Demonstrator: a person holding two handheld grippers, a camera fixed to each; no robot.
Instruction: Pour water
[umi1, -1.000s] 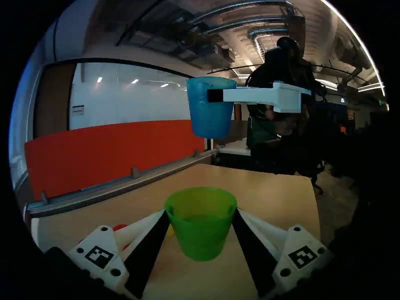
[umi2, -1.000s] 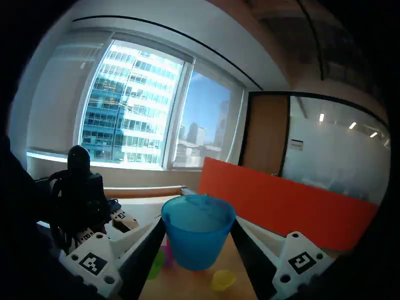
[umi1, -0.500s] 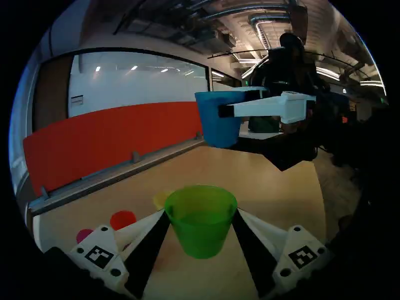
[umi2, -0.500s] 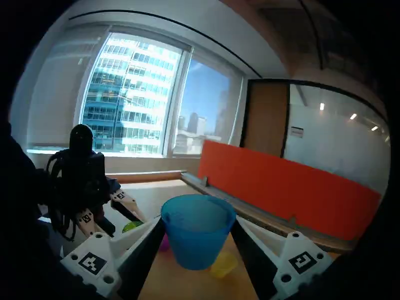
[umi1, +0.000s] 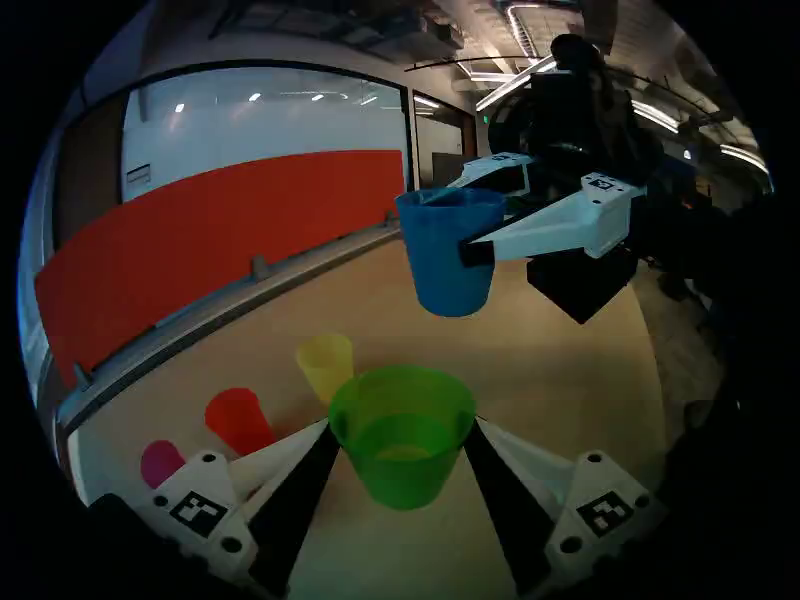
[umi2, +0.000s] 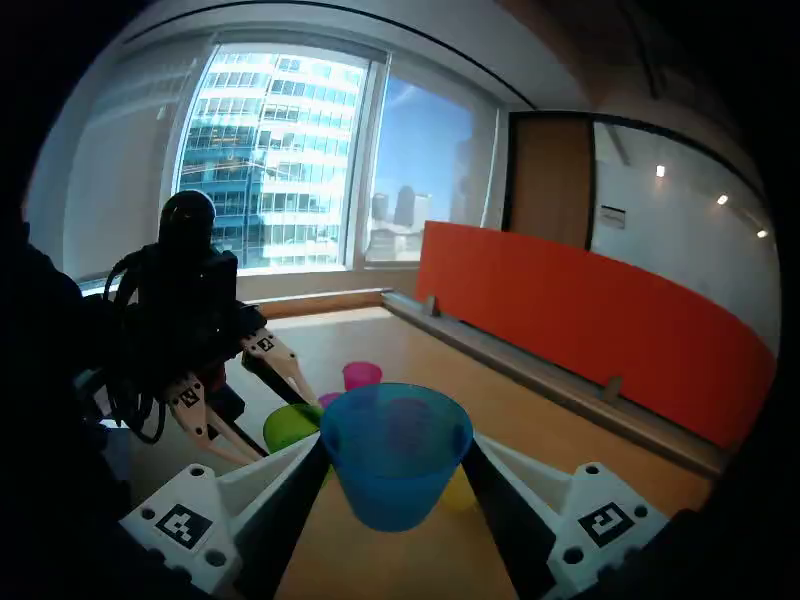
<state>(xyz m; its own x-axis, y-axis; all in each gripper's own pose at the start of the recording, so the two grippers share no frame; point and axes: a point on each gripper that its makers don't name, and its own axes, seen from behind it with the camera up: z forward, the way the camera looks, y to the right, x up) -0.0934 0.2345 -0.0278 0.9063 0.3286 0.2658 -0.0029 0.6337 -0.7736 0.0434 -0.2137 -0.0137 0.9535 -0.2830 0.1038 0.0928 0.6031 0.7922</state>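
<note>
Pouring water, caught mid-air: left tongs (umi1: 400, 432) clamped on a green cup (umi1: 402, 465), held upright low over the wooden surface (umi1: 560, 360). Higher and farther off, right tongs (umi2: 395, 445) clamped on a blue cup (umi2: 395, 480), lifted clear of the surface, close to upright and well apart from the green rim. Water level in either cup hard to tell. Standing in a row on the surface beside the green cup: a yellow cup (umi1: 325, 365), a red cup (umi1: 238, 418) and a pink cup (umi1: 160, 462). Judged best from here: bring the blue lip over the middle of the green mouth, close above it, then tip slowly. Keep the green cup level and steady, both grips firm against flex in the thin plastic. Likely spill if tipped from this far off.
</note>
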